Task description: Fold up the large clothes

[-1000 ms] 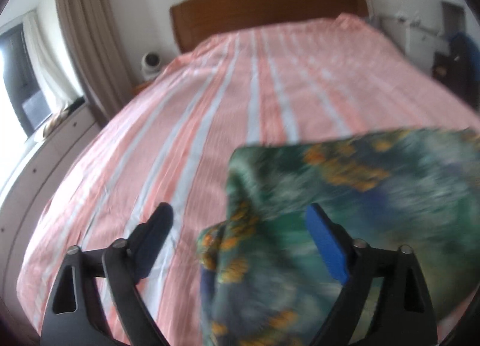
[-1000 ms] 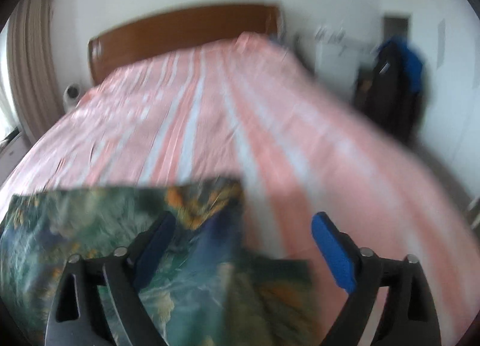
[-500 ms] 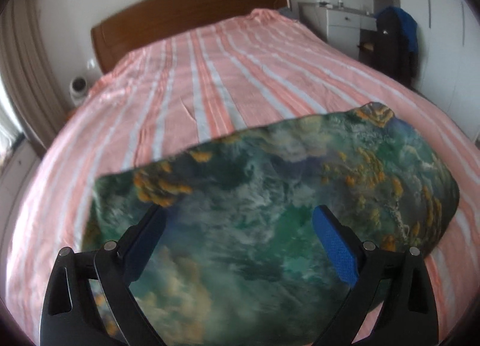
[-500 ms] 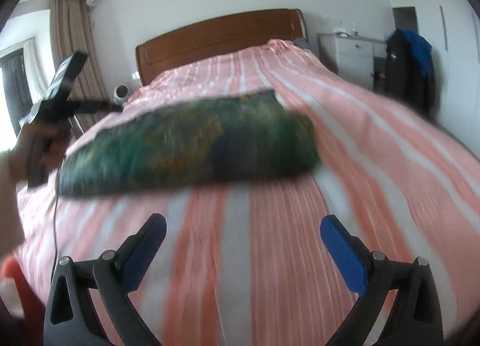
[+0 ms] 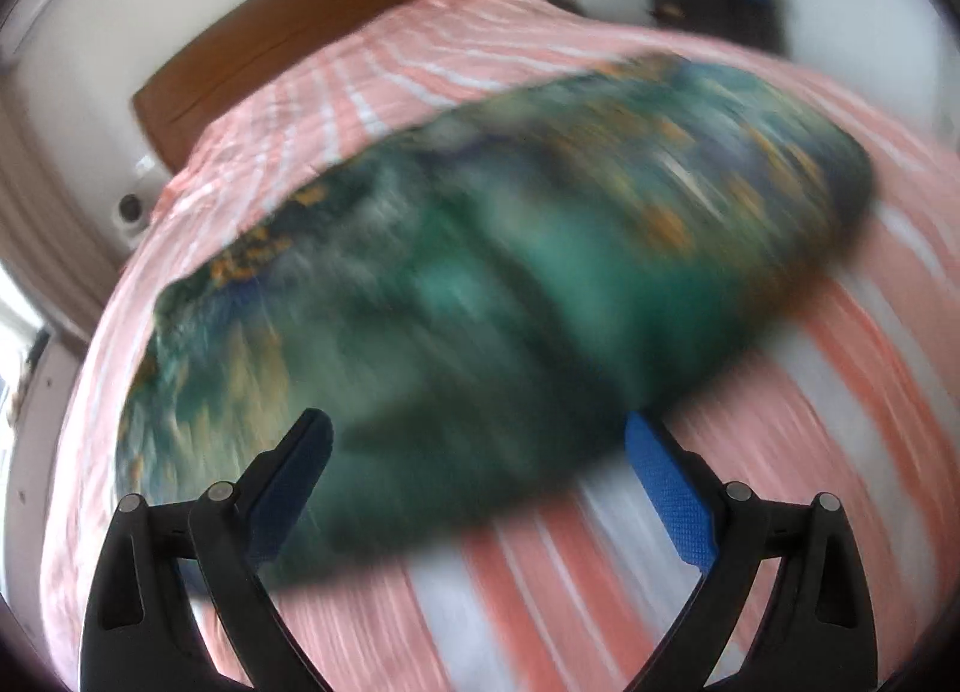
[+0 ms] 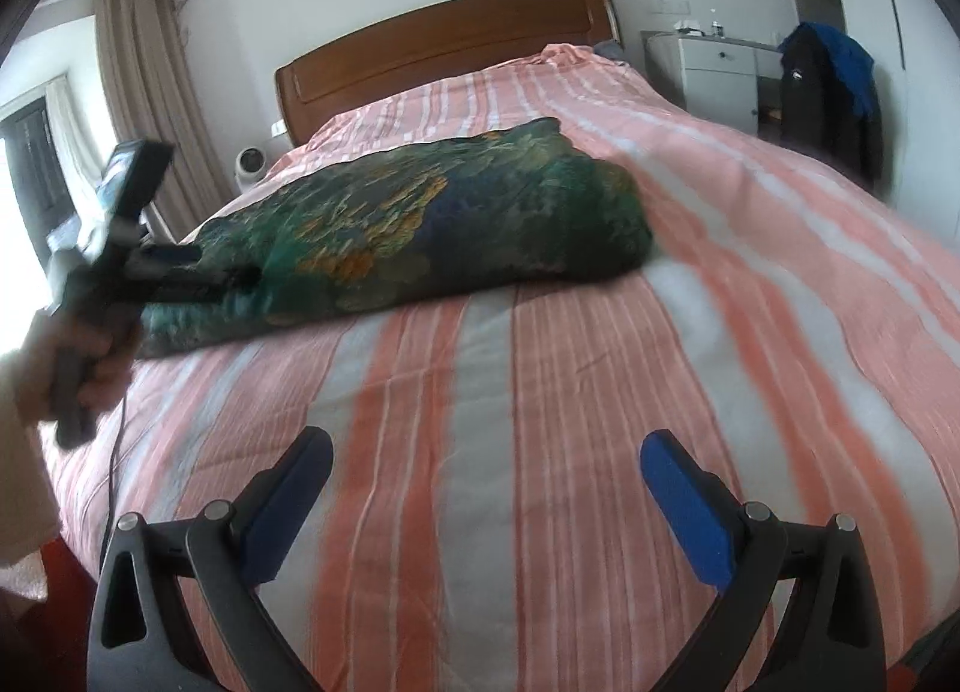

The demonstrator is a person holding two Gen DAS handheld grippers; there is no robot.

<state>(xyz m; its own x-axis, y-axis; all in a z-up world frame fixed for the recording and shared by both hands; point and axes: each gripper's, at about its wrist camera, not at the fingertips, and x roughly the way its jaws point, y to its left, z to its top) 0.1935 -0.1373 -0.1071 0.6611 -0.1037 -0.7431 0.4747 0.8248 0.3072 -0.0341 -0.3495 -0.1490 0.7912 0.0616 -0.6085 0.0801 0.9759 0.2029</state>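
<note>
A folded garment (image 6: 420, 218) printed in green, blue and orange lies flat across the striped bed. In the left wrist view the garment (image 5: 510, 248) is blurred by motion and fills the middle. My left gripper (image 5: 474, 428) is open over its near edge, touching nothing. The right wrist view shows that left gripper (image 6: 210, 266) held by a hand (image 6: 66, 356) at the garment's left end. My right gripper (image 6: 487, 443) is open above bare bedspread, well short of the garment, with nothing between its fingers.
The bed (image 6: 600, 392) has a pink and white striped cover and a wooden headboard (image 6: 444, 50). A white cabinet (image 6: 714, 74) and a dark jacket (image 6: 828, 92) stand to its right. Curtains (image 6: 138, 92) and a small white device (image 6: 249, 164) are on its left.
Both grippers have drawn back from the garment, which now lies folded on the bed. The right one moved well clear of it. The left one swung and rolled.
</note>
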